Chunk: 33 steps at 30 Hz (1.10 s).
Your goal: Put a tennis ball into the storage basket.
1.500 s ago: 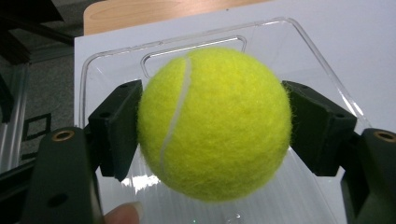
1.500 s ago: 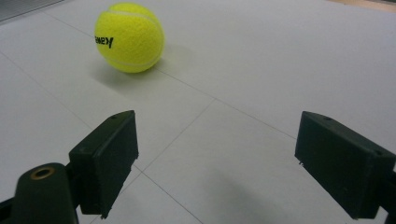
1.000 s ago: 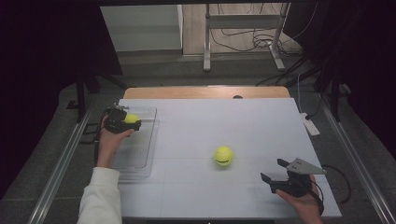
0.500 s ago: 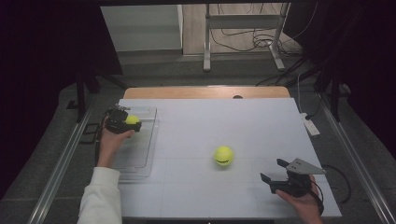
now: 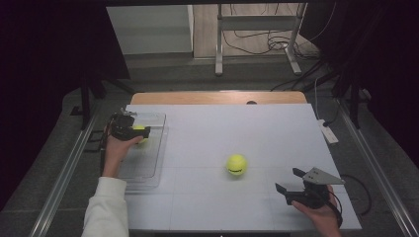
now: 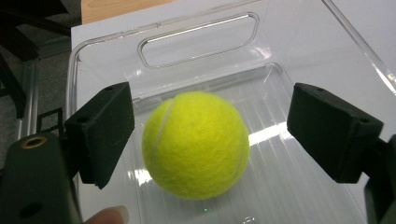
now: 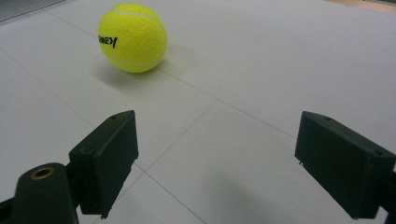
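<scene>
The fuzzy yellow-green tennis ball (image 6: 195,144) sits in the clear plastic bin (image 6: 198,35) between our left tongs (image 6: 210,135), whose jaws have just been opening and no longer press it. We should lift straight up, clearing the rim. Our right tongs (image 7: 231,161) stand wide and empty on the white worktop (image 7: 280,60), the second tennis ball (image 7: 133,37) near.

White table top (image 5: 237,128), faint grid lines, wooden edge (image 5: 217,97) along far side. Grey carpeted floor (image 5: 163,74) beyond. Metal stand legs (image 5: 257,29) at far end, cables (image 5: 257,44) tangled beneath. Pale panel (image 5: 148,27) far left. Dark curtains (image 5: 44,59) both sides. White power strip (image 5: 328,132) at table's right edge
</scene>
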Motion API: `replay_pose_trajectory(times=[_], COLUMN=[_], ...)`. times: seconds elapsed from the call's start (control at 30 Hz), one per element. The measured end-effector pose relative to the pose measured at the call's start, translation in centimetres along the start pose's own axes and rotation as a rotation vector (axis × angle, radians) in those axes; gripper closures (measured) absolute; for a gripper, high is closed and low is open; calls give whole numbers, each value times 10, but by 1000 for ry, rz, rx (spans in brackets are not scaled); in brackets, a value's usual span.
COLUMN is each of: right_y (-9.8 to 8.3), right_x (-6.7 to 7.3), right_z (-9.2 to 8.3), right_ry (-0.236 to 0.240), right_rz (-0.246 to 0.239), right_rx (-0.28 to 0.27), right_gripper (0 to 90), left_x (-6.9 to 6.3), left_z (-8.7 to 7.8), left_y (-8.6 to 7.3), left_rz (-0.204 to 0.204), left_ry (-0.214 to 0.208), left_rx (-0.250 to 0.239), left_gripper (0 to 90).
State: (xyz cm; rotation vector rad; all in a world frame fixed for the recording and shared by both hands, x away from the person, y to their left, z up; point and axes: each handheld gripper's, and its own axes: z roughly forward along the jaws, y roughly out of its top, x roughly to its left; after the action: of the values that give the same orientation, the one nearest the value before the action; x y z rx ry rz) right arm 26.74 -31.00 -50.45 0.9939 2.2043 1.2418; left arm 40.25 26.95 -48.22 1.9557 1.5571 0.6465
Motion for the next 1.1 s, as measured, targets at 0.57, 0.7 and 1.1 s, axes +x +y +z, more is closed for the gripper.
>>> replay_pose_trajectory(times=[0.57, 0.7, 1.1], right_y=[1, 2, 3], right_x=[-2, -2, -1], right_z=[1, 3, 5], right_ry=[0, 2, 5], right_rz=[9, 8, 3], right_rx=[-4, -1, -1], right_gripper=[138, 138, 138], left_x=[-7, -9, -23], left_z=[-16, -23, -45], left_y=[0, -2, -4], left_rz=[10, -6, -4], left_ry=[-88, -137, -245], left_rx=[-62, -98, -172], left_gripper=[147, 146, 147])
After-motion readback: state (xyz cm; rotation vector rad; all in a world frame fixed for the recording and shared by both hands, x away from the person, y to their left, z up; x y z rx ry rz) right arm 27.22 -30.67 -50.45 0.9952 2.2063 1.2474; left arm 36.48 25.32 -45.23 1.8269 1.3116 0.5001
